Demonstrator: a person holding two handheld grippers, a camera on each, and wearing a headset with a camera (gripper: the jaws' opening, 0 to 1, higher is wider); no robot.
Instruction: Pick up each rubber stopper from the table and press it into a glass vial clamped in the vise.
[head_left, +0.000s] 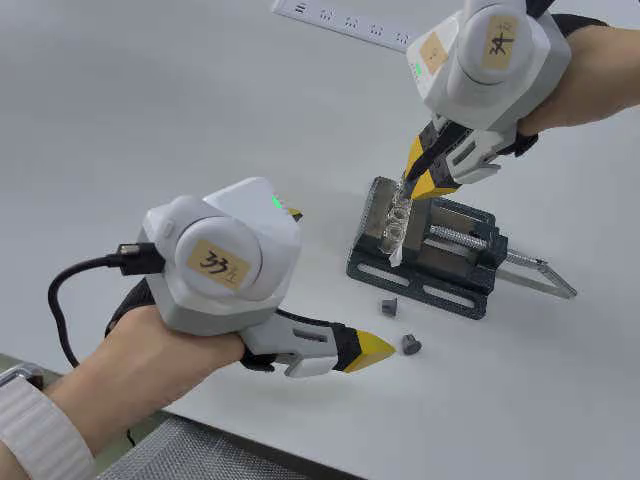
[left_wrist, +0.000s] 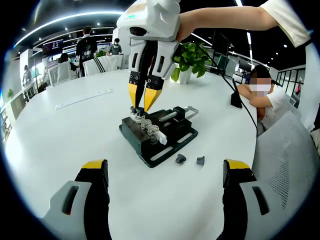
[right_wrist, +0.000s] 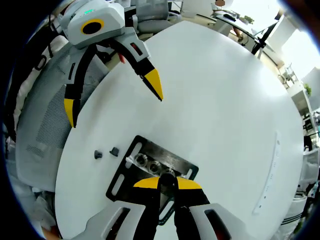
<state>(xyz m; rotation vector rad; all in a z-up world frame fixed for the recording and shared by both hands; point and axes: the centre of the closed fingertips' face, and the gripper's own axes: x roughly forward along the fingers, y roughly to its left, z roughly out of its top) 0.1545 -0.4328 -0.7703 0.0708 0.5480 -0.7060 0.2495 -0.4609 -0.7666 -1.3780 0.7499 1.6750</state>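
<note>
Upper right, our right gripper (head_left: 418, 188) pinches a stopper (right_wrist: 168, 179) over a clamped vial (head_left: 398, 222); we should press squarely, left gripper (left_wrist: 165, 169) spread wide.

Power strip (head_left: 350, 22): cut off by the head view's top edge.
Vials (head_left: 398, 222): clear and small; count uncertain.
White scrap (head_left: 396, 257) beside the vials: too small to identify.
Left gripper (head_left: 383, 346): far jaw hidden behind the near one in the head view.
Right gripper (right_wrist: 167, 183): tips cover one vial's mouth; a dark piece sits between them, too hidden to name, and the grip cannot be judged.
Housing labels (head_left: 222, 265): handwriting unreadable.
</note>
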